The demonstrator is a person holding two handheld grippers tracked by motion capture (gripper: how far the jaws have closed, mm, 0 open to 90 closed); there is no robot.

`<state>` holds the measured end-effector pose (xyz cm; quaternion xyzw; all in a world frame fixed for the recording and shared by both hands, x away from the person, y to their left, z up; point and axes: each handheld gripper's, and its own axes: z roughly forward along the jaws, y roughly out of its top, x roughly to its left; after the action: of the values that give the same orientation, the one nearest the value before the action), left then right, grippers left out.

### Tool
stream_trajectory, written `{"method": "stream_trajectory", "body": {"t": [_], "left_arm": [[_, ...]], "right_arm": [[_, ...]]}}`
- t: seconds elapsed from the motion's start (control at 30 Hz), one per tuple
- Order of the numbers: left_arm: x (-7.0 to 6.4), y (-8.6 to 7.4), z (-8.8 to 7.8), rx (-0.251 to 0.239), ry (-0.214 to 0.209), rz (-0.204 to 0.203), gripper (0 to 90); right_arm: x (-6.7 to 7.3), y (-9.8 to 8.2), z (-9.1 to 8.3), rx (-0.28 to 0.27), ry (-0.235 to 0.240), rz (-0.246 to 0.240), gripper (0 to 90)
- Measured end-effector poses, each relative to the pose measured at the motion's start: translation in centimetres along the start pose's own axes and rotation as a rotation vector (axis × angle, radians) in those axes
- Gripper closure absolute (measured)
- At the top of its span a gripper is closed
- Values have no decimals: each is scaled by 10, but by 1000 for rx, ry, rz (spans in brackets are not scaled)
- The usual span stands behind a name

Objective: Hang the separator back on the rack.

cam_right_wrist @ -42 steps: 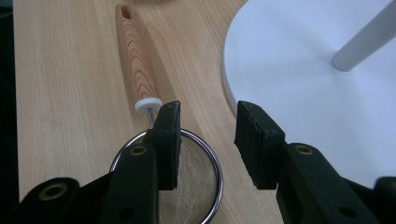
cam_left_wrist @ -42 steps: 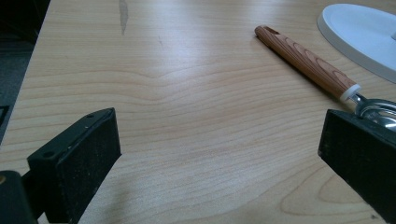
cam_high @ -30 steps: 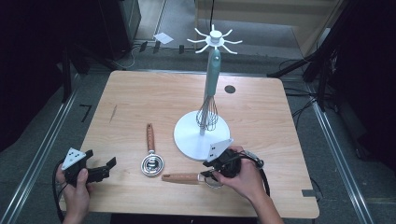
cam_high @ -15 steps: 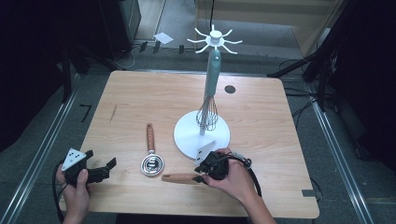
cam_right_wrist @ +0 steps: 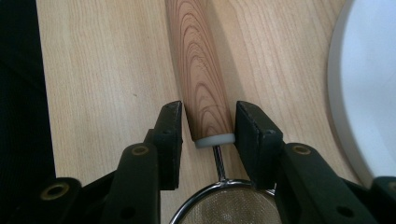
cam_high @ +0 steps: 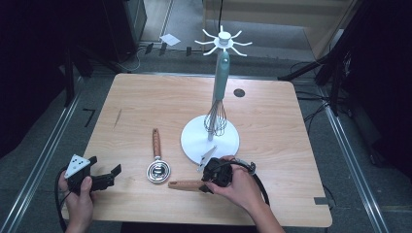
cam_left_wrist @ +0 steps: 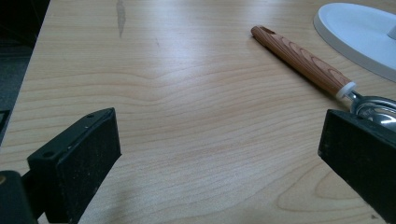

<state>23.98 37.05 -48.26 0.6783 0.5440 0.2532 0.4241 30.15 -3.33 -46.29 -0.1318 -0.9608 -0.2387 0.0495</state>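
Observation:
A small mesh strainer with a wood-grain handle [cam_high: 186, 184] lies near the table's front edge. My right gripper [cam_high: 210, 180] is lowered over it. In the right gripper view the handle [cam_right_wrist: 205, 93] runs up between the two jaws of my right gripper [cam_right_wrist: 208, 126], just above its white collar, with a thin gap on each side. The mesh bowl [cam_right_wrist: 224, 210] shows below. My left gripper [cam_high: 108, 177] is held at the front left, and its jaws [cam_left_wrist: 219, 154] stand wide open over bare wood.
A second wood-handled utensil [cam_high: 156, 145] with a round metal head [cam_high: 159, 172] lies left of the white stand base [cam_high: 194, 138]. A teal-handled whisk [cam_high: 219, 97] hangs from the stand. A dark round hole [cam_high: 239, 92] marks the far right of the table.
My right gripper has moved left and down from beside the stand base onto the strainer handle. The left gripper has stayed where it was.

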Motion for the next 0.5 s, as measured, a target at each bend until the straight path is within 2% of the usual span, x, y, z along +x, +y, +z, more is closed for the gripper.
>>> {"method": "stream_trajectory", "body": {"t": [0.1, 0.17, 0.33, 0.4, 0.5], "left_arm": [[0, 0, 0, 0, -1, 0, 0], [0, 0, 0, 0, -3, 0, 0], [0, 0, 0, 2, -2, 2, 0], [0, 0, 0, 2, -5, 2, 0], [0, 0, 0, 1, -6, 1, 0]], "right_arm": [[0, 1, 3, 22, -5, 5, 637], [1, 1, 5, 40, -15, -1, 675], [4, 1, 4, 51, -14, 6, 708], [4, 0, 4, 45, -11, -4, 710], [3, -3, -2, 10, -41, -4, 712]]}}
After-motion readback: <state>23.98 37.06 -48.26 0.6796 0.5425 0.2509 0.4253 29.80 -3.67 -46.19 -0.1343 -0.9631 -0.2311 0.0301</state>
